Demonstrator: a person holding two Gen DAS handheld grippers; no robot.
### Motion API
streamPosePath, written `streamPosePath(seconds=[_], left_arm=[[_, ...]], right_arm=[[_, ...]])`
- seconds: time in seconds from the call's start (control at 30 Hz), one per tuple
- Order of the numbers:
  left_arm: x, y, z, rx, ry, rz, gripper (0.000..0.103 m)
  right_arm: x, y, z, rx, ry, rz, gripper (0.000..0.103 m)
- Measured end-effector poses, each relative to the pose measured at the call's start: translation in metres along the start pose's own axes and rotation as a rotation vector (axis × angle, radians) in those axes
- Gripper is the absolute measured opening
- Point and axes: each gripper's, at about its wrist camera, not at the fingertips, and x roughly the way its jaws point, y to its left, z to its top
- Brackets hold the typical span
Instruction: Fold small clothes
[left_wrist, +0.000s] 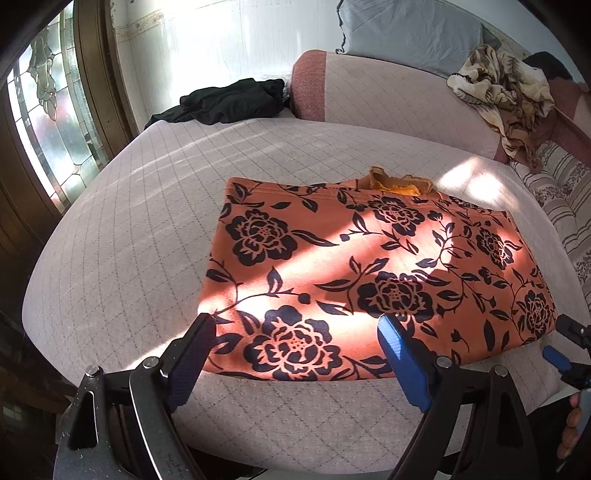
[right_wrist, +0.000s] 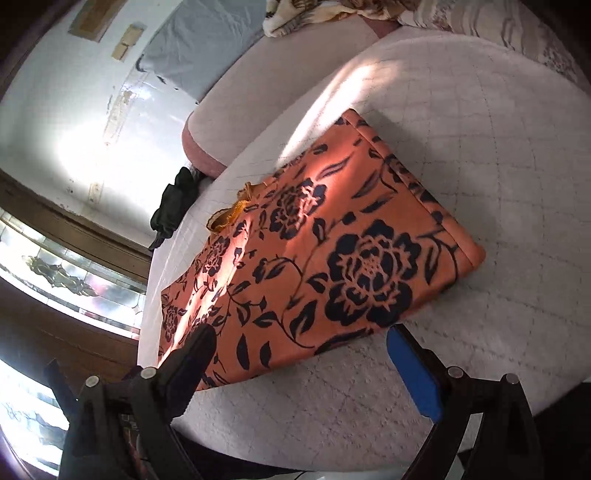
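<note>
An orange garment with a black flower print (left_wrist: 369, 273) lies folded flat as a rectangle on the pale quilted bed (left_wrist: 122, 258). A mustard-yellow knitted edge (left_wrist: 400, 184) sticks out at its far side. My left gripper (left_wrist: 297, 328) hovers wide open over the garment's near edge with nothing between its fingers. At the right border the right gripper's tips (left_wrist: 565, 343) show beside the garment's right corner. In the right wrist view the same garment (right_wrist: 332, 258) lies ahead, and my right gripper (right_wrist: 299, 339) is open above its near edge, gripping nothing.
A black garment (left_wrist: 236, 99) lies crumpled at the bed's far left. A bolster (left_wrist: 388, 96), a grey pillow (left_wrist: 410, 29) and a brown-and-cream cloth heap (left_wrist: 506, 96) line the back. A window (left_wrist: 40, 107) stands left; striped bedding (left_wrist: 565, 206) lies right. A person's fingers (left_wrist: 570, 424) show bottom right.
</note>
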Motion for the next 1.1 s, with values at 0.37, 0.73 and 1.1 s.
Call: streamPosePath(seconds=[0.37,0.73,1.1], left_arm=[[0.045,-0.056,0.007,0.065,0.055,-0.015,0.090],[0.058,-0.057,0.016,0.073,0.063,0.021,0.090],[0.085,-0.067,0.014,0.091,0.096,0.050,0.090]], right_arm=[[0.010,-0.034,0.020,0.177,-0.017,0.005,0.096],[0.025,-0.036,0.043,0.191,-0.056,0.001,0.096],[0.029,-0.024,0.042,0.068,-0.062,-0.047,0.096]])
